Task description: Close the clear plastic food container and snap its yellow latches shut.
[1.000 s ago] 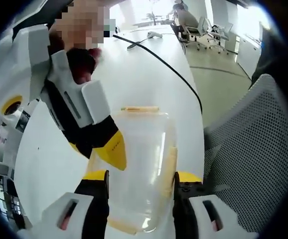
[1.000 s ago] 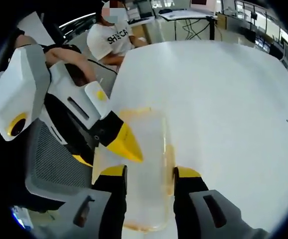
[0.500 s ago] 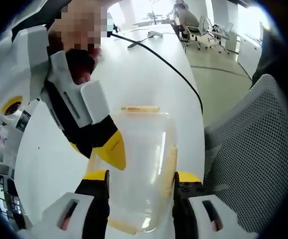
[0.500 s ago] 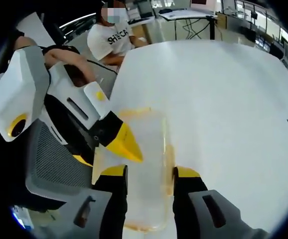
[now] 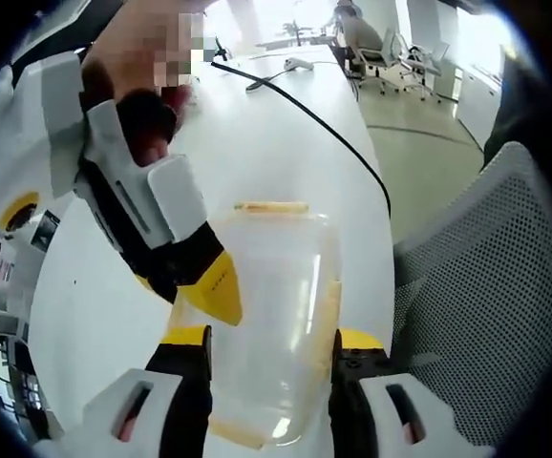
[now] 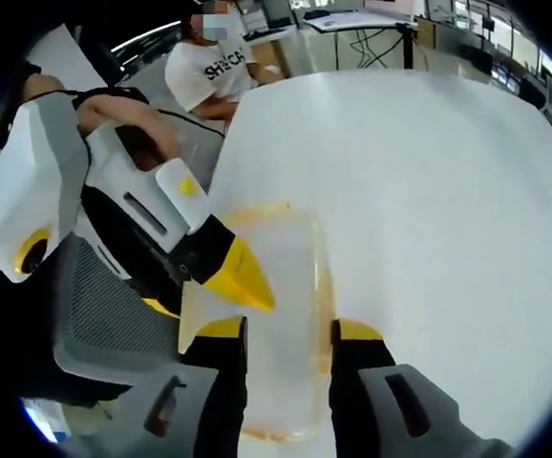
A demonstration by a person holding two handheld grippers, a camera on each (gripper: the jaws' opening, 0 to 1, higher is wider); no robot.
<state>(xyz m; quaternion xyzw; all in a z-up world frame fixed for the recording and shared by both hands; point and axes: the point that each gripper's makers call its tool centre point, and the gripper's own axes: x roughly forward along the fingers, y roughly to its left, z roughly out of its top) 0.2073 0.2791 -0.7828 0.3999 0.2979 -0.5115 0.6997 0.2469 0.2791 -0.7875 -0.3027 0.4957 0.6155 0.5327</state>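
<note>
While sitting near the edge of the white counter (image 5: 286,143), the clear plastic food container (image 5: 271,315) is lying between the fingers of both grippers. Left gripper (image 5: 268,345) is straddling its near end, fingers spread on either side; can't tell if they're touching. Right gripper (image 6: 281,336) is straddling it the same way, contact unclear too. Yellow latches (image 5: 269,207) are showing along the rim, lid on. Grey mesh chair (image 5: 486,286) is standing just beside the counter, black cable (image 5: 324,129) running across it.
</note>
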